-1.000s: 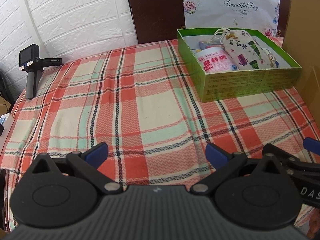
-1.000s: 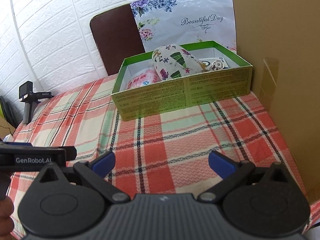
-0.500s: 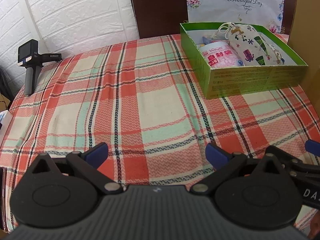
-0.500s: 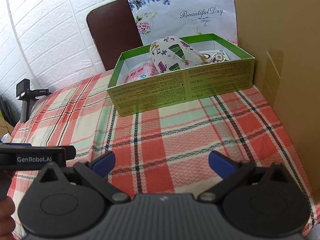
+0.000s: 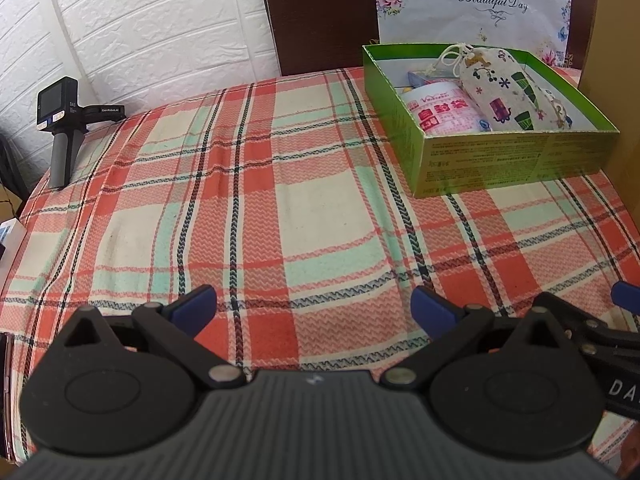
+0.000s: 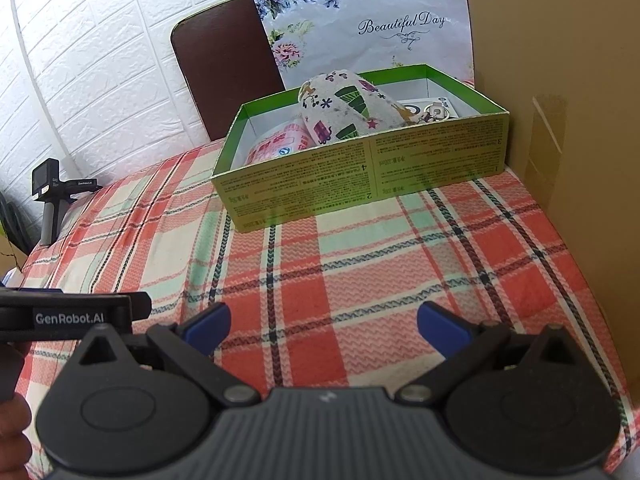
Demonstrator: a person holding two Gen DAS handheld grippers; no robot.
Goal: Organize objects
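Note:
A green cardboard box (image 5: 512, 160) (image 6: 360, 184) stands at the far right of the plaid table. In it lie a patterned drawstring pouch (image 5: 504, 88) (image 6: 344, 108), a pink-and-white pack (image 5: 444, 112) (image 6: 276, 146) and small items at the far end (image 6: 434, 112). My left gripper (image 5: 312, 306) is open and empty, low over the near table edge. My right gripper (image 6: 322, 322) is open and empty, near the front edge, well short of the box. The right gripper also shows at the right edge of the left wrist view (image 5: 600, 332).
A black handheld camera on a grip (image 5: 60, 120) (image 6: 50, 196) stands at the table's far left. A brown cardboard wall (image 6: 568, 120) rises along the right side. A dark chair back (image 5: 320, 12) and a floral "Beautiful Day" bag (image 5: 472, 4) stand behind the table.
Both grippers have tilted slightly, so the box sits a little higher in the right view and lower in the left. Both stay open and empty. Nothing on the table moved.

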